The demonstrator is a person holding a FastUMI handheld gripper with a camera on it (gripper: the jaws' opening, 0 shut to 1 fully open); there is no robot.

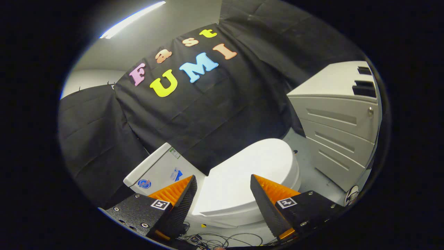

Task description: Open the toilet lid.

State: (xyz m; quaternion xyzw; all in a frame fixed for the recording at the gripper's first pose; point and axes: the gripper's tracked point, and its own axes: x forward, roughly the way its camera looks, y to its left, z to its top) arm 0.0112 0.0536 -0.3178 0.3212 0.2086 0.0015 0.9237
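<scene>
1. My jaws [223, 180] stand spread wide apart, with nothing held between them and neither finger touching anything.
2. The white oval plastic toilet lid [242, 173] lies shut, flat down on the bowl. I see it through the gap between my two fingers and just beyond them, a little below me.
3. The lid's rounded front end points away from me toward the right, and its hinge end sits nearer my left finger.
4. The white rectangular toilet tank [159, 170] stands just beyond my left finger, touching the hinge end of the toilet. It carries small stickers on its face, too small for me to tell more.
5. The black cloth booth wall [208, 111] hangs right behind the tank and the lid.
6. A white cabinet with ribbed drawer fronts [333, 139] stands to the right of the toilet, well apart from my right finger, with a strip of pale grey floor [312, 177] between it and the bowl.
7. A tangle of thin dark cables [215, 239] lies on the floor below my fingers, near the toilet's base.
8. A long bright ceiling light [131, 21] glows above the cloth wall, on the left.
</scene>
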